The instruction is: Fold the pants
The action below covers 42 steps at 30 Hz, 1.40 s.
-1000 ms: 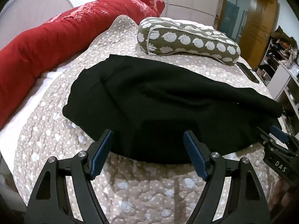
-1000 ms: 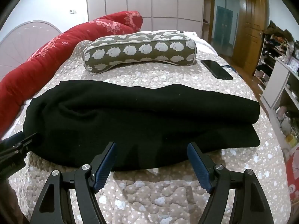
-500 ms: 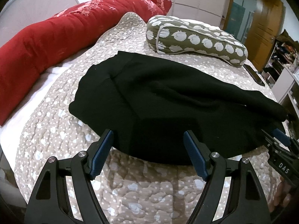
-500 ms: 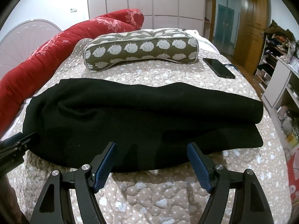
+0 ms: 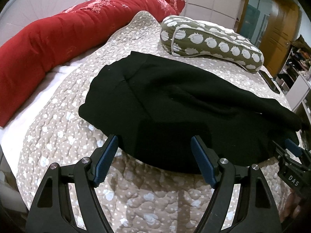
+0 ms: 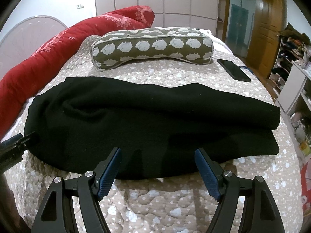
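Here are the black pants, lying lengthwise across the middle of both views on the beige quilted bedspread, already doubled over, with the upper layer ending in a thick rolled edge at the right of the right wrist view and a lower layer poking out beneath it. In the left wrist view the left gripper sits at the bottom centre, jaws spread wide, blue pads just in front of the near hem of the pants and nothing between them. Over at the right edge of that same view, the right gripper peeks in beside the dark cloth. From its own camera the right gripper also stands wide open at the bottom centre, its pads overlapping the near edge of the fabric in the picture, gripping nothing. The left gripper's tip shows at the left edge there, next to the pants' end. Beyond the pants, an olive bolster pillow with white hedgehog prints lies across the bed, a black phone just right of it. A long red duvet roll runs along the upper left.
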Motion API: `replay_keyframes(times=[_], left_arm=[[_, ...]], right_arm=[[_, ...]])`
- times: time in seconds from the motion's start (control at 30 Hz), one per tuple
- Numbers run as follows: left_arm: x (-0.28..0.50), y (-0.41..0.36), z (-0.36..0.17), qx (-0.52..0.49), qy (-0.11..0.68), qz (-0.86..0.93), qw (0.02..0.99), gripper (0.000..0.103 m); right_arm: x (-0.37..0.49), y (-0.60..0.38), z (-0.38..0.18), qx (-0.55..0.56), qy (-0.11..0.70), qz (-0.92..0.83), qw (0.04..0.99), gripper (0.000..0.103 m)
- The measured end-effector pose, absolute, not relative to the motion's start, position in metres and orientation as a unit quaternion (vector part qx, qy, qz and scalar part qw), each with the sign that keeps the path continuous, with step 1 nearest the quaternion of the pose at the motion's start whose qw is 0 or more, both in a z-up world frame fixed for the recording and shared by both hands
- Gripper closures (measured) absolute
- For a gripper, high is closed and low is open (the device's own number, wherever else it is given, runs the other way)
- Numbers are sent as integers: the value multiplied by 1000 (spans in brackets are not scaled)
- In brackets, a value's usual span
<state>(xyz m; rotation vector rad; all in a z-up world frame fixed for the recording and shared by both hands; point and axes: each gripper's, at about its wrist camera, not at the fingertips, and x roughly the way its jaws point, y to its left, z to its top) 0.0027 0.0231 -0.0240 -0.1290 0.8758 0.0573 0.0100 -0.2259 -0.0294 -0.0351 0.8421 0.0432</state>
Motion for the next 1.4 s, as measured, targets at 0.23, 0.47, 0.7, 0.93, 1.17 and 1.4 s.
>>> replay_keyframes(times=[0.23,0.47,0.7,0.93,1.17,1.4], left_arm=[[5,27,-24,-65,425,32,902,25],[5,38,-23,-73,426,42,901,25],[1,55,-20,-86,428,51,898,25],[-8,94,-22,-139,430,72,889,25],[-5,107,-34,-164,437,85,880,25],[15,128,-43,-240,436,75,864,25]], right_arm=[[12,-225,-32,-22,411,22,911,28],[13,-223,-33,-19,413,31,910,28],[15,-222,-34,-14,419,35,907,28],[2,-230,-36,27,429,69,900,28],[-3,-233,-39,55,442,83,892,28],[-9,-251,-53,98,464,91,875,28]])
